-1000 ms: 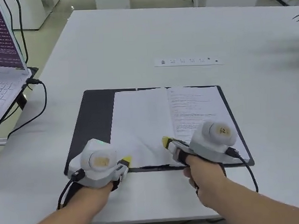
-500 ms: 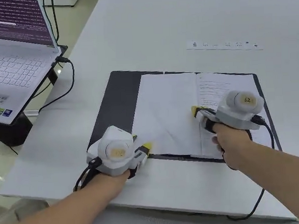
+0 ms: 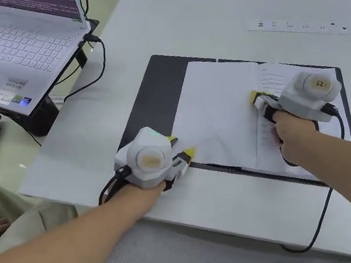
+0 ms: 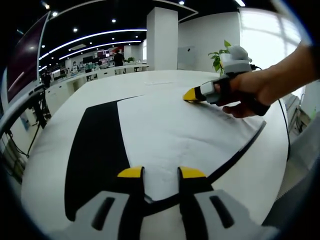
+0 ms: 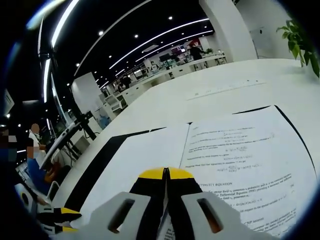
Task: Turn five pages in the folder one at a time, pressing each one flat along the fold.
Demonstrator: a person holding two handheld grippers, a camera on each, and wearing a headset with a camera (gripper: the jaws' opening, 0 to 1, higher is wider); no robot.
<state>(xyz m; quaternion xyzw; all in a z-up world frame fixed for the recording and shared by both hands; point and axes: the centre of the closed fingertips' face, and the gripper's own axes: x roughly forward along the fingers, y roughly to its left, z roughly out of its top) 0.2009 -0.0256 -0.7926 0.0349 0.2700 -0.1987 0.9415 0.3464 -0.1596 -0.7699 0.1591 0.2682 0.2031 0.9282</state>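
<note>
In the head view, the left hand-held gripper [image 3: 180,146] sits at lower centre-left. It points to the upper right with its jaws a little apart. The left forearm [image 3: 75,236] enters from the bottom left. At the upper right, the right hand [image 3: 291,136] holds the right hand-held gripper [image 3: 256,97], which points left with its jaws pressed together.

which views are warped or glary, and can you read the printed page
Head view: even soft light, straight lines, folder sharp, text on the printed page too small to read. Left gripper view: fisheye bows the folder's edges, window glare upper right. Right gripper view: same bowing, streaked ceiling lights, print partly legible.
</note>
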